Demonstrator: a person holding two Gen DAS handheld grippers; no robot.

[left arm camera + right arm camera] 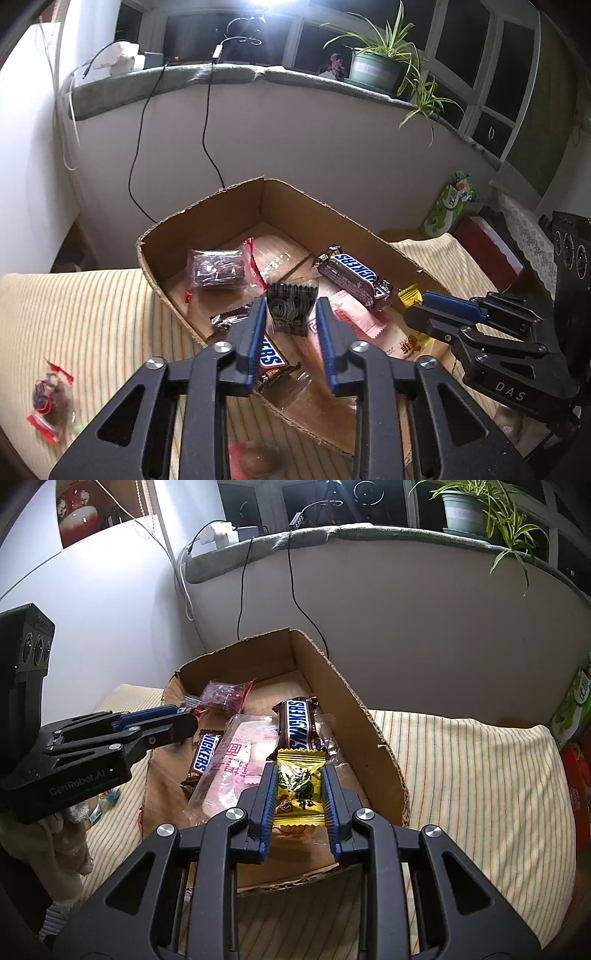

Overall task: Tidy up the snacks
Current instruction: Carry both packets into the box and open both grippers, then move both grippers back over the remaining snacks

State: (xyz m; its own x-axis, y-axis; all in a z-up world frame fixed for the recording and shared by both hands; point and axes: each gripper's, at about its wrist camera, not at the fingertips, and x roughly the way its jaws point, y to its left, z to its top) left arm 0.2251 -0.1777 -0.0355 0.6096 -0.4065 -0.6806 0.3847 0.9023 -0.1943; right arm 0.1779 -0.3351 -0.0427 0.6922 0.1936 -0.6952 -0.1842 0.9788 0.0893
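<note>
While both grippers hang over the open cardboard box [207, 218] on the striped cloth [92, 314]: left gripper [291, 314], fingers parted, a dark foil candy [290, 306] between them with gaps at either side. Right gripper [298, 794], fingers closed on a yellow candy [297, 790]. Inside the box: two Snickers bars [299, 727], a pink packet [236, 768], a brownie in clear wrap [218, 267]. Outside, on the cloth: a red-edged wrapped snack [48, 402]. Potted spider plant [380, 62] on the windowsill.
</note>
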